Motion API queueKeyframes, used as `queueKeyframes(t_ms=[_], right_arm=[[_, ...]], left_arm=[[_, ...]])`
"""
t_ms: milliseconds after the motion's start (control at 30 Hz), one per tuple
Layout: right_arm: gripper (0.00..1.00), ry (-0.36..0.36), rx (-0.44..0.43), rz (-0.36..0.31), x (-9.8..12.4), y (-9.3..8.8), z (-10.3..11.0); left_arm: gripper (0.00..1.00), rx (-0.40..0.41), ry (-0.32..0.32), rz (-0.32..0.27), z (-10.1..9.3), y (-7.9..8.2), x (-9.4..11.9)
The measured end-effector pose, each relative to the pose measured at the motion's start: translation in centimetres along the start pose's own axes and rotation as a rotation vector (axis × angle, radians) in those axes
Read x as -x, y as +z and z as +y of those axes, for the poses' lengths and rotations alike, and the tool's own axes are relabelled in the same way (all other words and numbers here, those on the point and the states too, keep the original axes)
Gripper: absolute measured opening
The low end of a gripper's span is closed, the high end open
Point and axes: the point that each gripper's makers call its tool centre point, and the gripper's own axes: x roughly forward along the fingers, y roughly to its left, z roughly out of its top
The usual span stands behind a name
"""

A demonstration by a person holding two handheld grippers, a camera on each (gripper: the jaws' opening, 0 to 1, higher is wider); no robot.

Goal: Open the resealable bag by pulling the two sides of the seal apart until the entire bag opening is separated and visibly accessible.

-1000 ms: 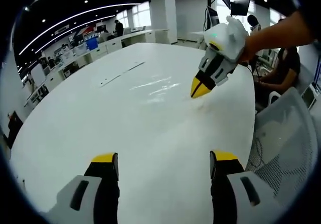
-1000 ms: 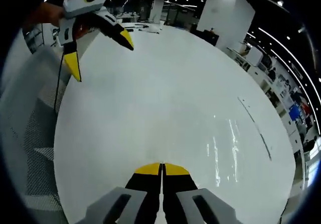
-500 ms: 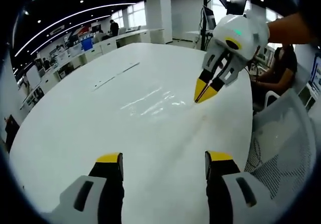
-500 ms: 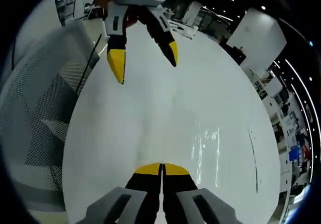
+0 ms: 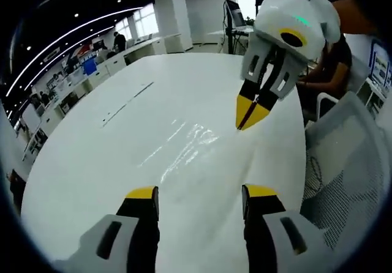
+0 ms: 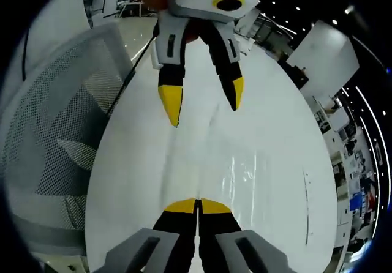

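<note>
While the left gripper (image 5: 199,193) gapes above the clear bag (image 5: 184,147), the right gripper (image 6: 198,204) stays pinched; thin film could slip

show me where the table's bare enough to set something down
Most of the white table is bare: the wide stretch from the clear bag to the far edge. Crowded spot: around the bag, between the open left gripper and shut right gripper, beside the mesh chair.

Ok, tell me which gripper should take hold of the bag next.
Left, probably. The left gripper has its jaws wide open over the clear bag on the table, ready to close. The right gripper is shut, tips down near the bag; whether it pinches anything is unclear.
</note>
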Motion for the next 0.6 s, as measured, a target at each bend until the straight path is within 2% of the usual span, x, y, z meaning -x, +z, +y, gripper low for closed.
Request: queueKeyframes(t_ms=[67, 200, 300, 467, 600], right_arm=[[0.00, -0.001, 0.001, 0.002, 0.1, -0.1, 0.1], [0.00, 0.001, 0.003, 0.006, 0.4, -0.3, 0.2], [0.00, -0.002, 0.001, 0.002, 0.6, -0.4, 0.1], [0.00, -0.004, 0.011, -0.009, 0.9, -0.2, 0.2], [0.00, -0.001, 0.011, -0.015, 0.9, 0.0, 0.2]], left_arm=[[0.50, -0.025, -0.007, 0.007, 0.0, 0.0, -0.2], [0.44, -0.025, -0.032, 0.019, -0.2, -0.1, -0.5], [0.36, -0.041, -0.057, 0.041, -0.5, -0.6, -0.7], [0.15, -0.085, -0.077, 0.070, -0.8, -1.0, -0.9], [0.12, -0.093, -0.085, 0.077, -0.9, -1.0, -1.0]])
